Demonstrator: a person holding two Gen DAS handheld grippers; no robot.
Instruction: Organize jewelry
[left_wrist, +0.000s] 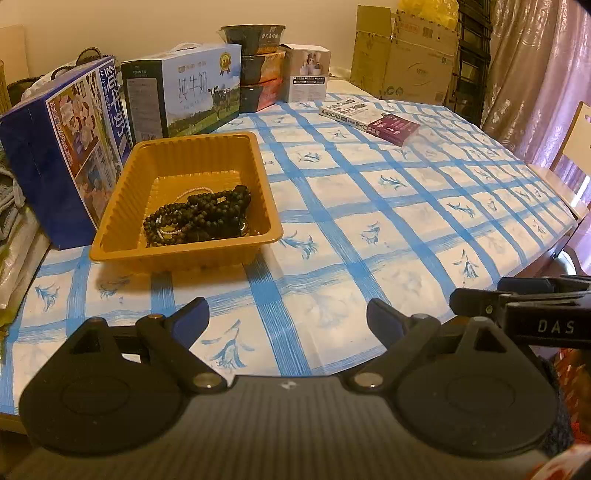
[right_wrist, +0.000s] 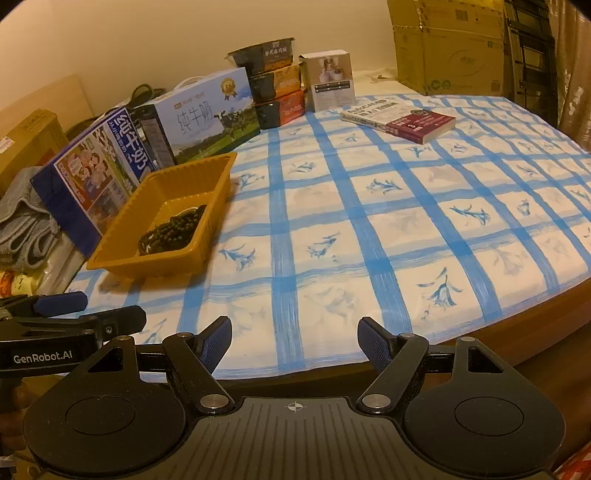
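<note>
An orange plastic tray sits at the left of the table. Dark beaded bracelets lie heaped in it, with a thin pale bead string among them. My left gripper hovers over the near table edge, open, nothing between its blue pads. My right gripper is also open and empty, at the near edge, right of the tray. Each gripper shows at the side of the other's view: the right gripper and the left gripper.
Milk cartons stand behind the tray, with stacked food bowls, a small white box and books farther back. Cardboard boxes stand beyond. A blue-checked cloth covers the table.
</note>
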